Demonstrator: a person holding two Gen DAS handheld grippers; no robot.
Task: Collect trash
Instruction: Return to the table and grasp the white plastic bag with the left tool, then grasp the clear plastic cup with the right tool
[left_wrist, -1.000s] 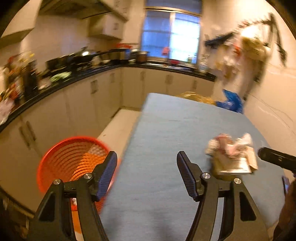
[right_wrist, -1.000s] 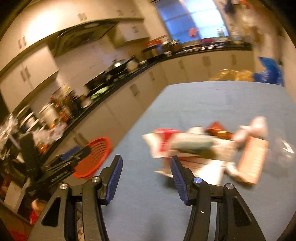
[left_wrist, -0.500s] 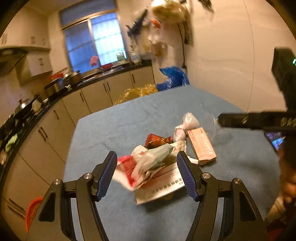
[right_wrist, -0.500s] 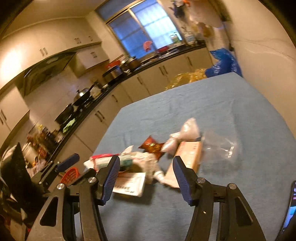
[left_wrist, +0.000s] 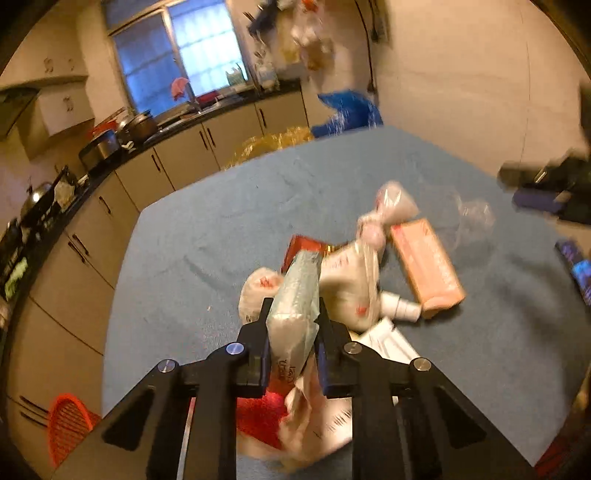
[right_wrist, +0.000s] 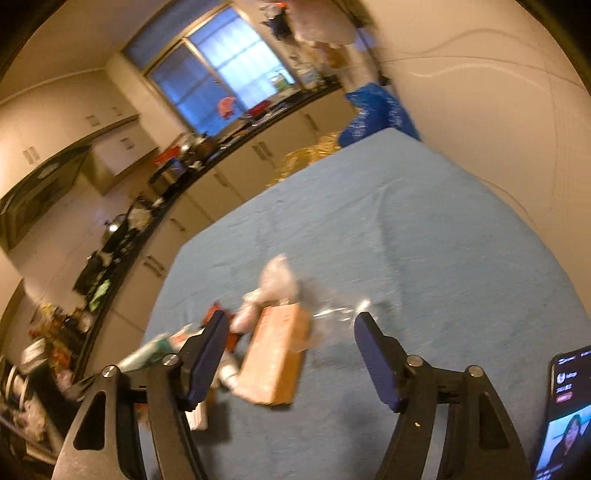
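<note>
Left tool (left_wrist: 291, 332) is gripping a pale green wrapper (left_wrist: 295, 295) that I am holding between its pads, the jaws having just closed in on it. That wrapper is sticking up from the near end of the trash pile on the blue tabletop (left_wrist: 207, 236). Beside it, white crumpled bags (left_wrist: 351, 280) and a small white bottle (left_wrist: 400, 306) are lying against an orange box (left_wrist: 426, 267), with a clear plastic bag (left_wrist: 469, 221) just beyond. My right tool (right_wrist: 288, 336) is hovering with its jaws wide and gripping nothing, having just been opening; the orange box (right_wrist: 275, 354) is lying on the tabletop between its fingers. A red basket (left_wrist: 68, 421) is sitting on the floor beside the tabletop. A phone (right_wrist: 565, 413) is showing at my right.
</note>
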